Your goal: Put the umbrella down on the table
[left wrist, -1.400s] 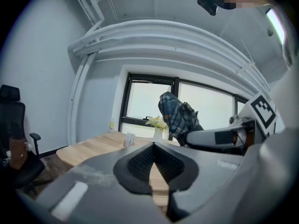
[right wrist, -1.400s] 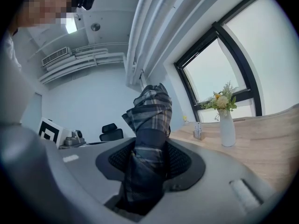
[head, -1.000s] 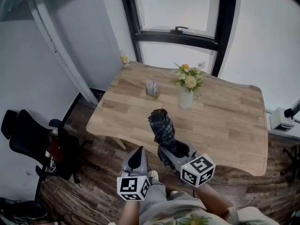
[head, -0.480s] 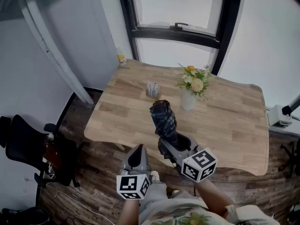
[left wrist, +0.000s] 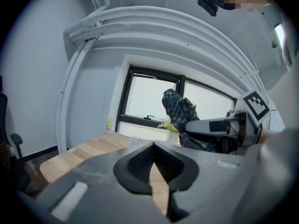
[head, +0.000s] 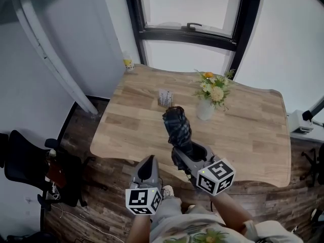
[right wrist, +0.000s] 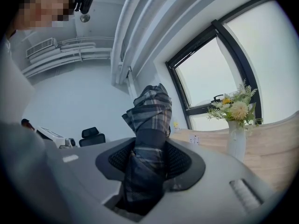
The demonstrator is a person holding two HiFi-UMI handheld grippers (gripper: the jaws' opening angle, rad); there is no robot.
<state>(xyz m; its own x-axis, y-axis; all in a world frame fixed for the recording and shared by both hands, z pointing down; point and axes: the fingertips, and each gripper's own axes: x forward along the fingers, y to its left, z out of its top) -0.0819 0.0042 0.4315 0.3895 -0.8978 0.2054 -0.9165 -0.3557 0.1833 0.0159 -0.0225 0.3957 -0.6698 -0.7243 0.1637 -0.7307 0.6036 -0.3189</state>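
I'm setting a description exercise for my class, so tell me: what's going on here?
A person holds a gripper in each hand. The right gripper has its fingers clamped on a folded plaid umbrella, held above the near part of the wooden table; it is not yet set down. The left gripper is shut and empty beside it.

Plaid umbrella (folded), upright, in right tool

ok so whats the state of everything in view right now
umbrella: folded, held upright above the table, not set down
right gripper: fingers shut on the umbrella
left gripper: fingers shut, nothing between them
vase: upright on the table, flowers in it
window: looks shut
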